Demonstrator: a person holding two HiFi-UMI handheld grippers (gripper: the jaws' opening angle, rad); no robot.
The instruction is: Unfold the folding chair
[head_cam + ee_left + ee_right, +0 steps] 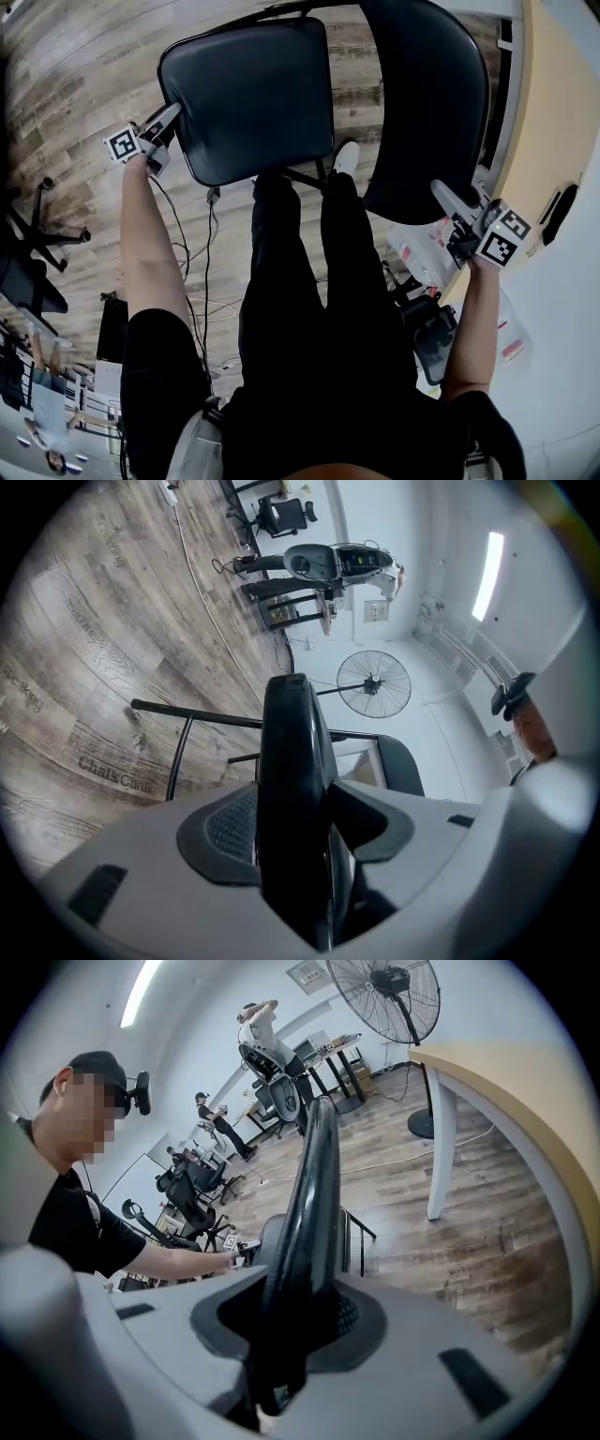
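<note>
Stiff, likely light folding chair (281, 56), held by thin edges: seat (248, 108) clamped in left tool (172, 114), backrest (427, 103) in tightly closed right tool (442, 194).

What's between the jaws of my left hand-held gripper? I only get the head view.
Observer: In the left gripper view, the edge of the seat sits wedged between the pads of the left hand-held gripper.
Operator: And the right one?
Observer: The right gripper view shows the right hand-held gripper shut on the thin edge of the backrest.
Operator: Anything beyond the chair?
Observer: A standing fan on the wooden floor.
</note>
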